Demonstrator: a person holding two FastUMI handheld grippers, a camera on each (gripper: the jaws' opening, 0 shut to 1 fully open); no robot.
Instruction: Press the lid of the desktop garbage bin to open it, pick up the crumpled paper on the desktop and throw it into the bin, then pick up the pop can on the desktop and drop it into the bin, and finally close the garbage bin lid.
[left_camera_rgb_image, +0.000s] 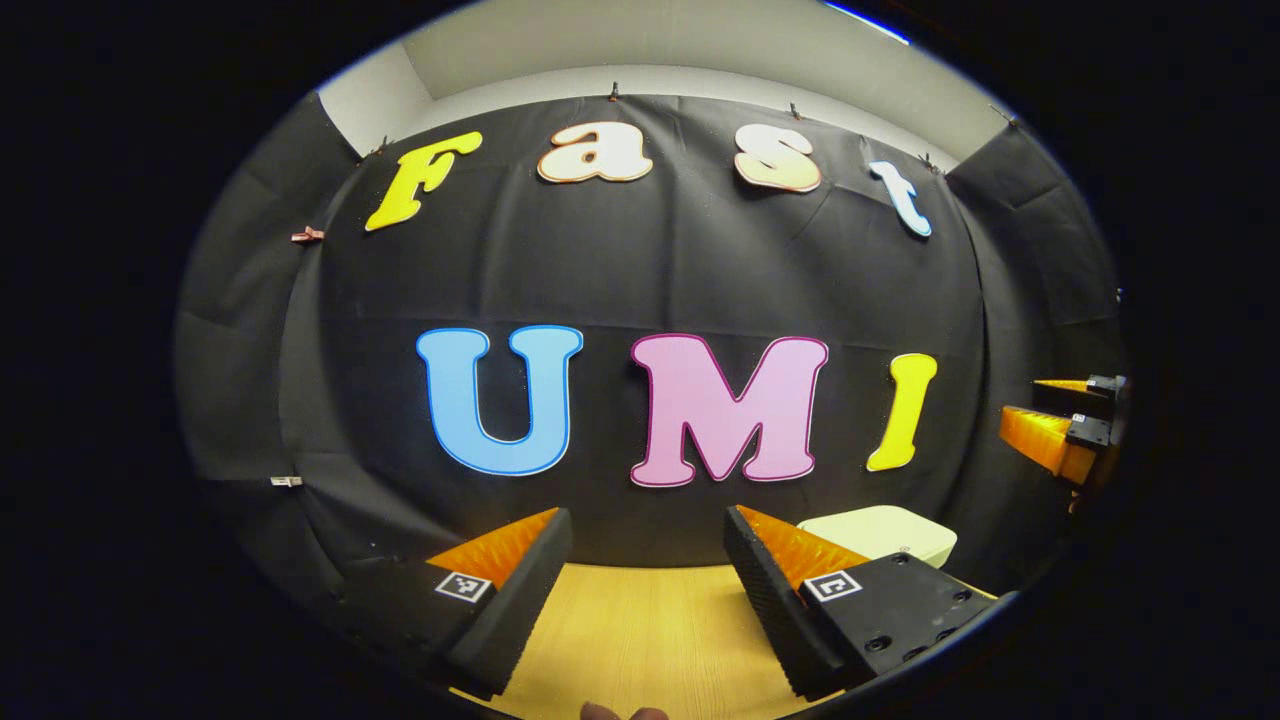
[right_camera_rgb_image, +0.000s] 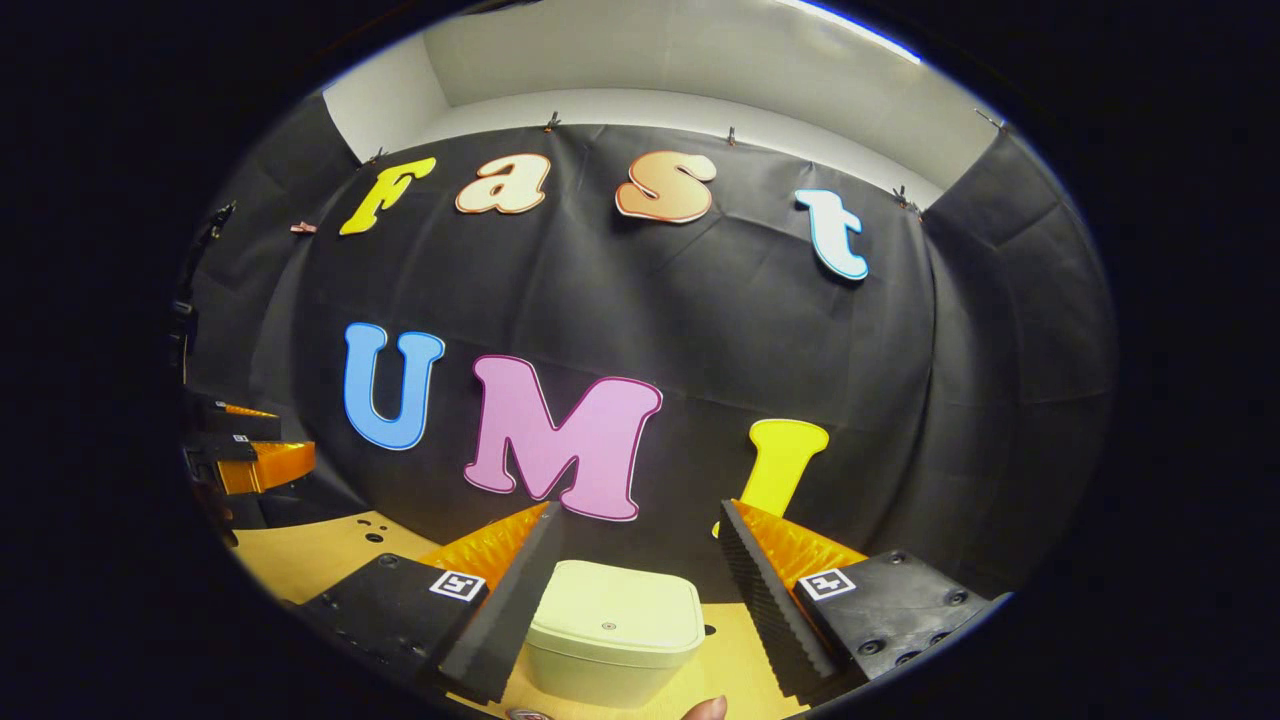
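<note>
Left gripper (left_camera_rgb_image: 648, 540) and right gripper (right_camera_rgb_image: 633, 535) both level, jaws spread wide, gripping nothing

**Open lane to the bin**

The garbage bin (right_camera_rgb_image: 612, 635) (lid down) sits between the right gripper (right_camera_rgb_image: 635, 590)'s spread fingers, air above it free. Left of the bin, bare wooden desktop (left_camera_rgb_image: 640, 630) under the open left gripper (left_camera_rgb_image: 648, 575). Behind the bin, the cloth wall (right_camera_rgb_image: 700, 330) blocks.

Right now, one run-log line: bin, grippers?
bin: lid shut, on table | right gripper: open, above bin, no contact | left gripper: open, empty, bin to its right
</note>
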